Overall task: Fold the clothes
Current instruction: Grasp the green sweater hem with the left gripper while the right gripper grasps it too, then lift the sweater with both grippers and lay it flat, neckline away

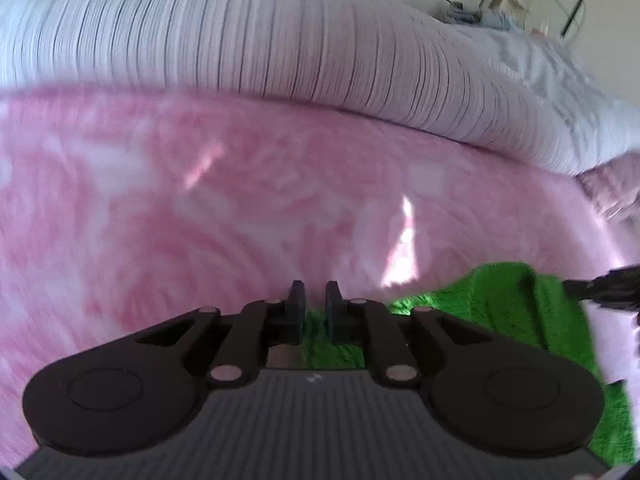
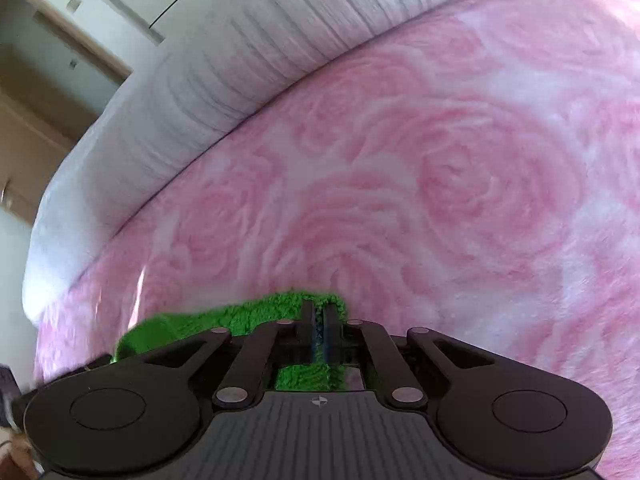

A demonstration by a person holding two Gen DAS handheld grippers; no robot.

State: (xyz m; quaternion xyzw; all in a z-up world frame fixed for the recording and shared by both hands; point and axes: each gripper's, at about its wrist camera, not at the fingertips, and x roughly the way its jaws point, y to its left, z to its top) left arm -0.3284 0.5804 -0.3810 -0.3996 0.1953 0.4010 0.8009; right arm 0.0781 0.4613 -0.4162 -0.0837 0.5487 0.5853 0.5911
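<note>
A fuzzy bright green cloth (image 1: 500, 304) hangs over the pink rose-patterned blanket (image 1: 200, 220). My left gripper (image 1: 315, 300) is shut on an edge of the green cloth, which shows between and below its pads. In the right wrist view my right gripper (image 2: 319, 320) is shut on another edge of the green cloth (image 2: 248, 316), which bunches up to the left of the fingers. The other gripper shows as a dark shape at the right edge of the left wrist view (image 1: 604, 286). Most of the cloth is hidden under the grippers.
The pink blanket (image 2: 440, 180) covers a bed. A white ribbed pillow or duvet (image 1: 240, 40) lies along its far side, also seen in the right wrist view (image 2: 200, 92). Room walls and a doorway (image 2: 48, 80) stand beyond.
</note>
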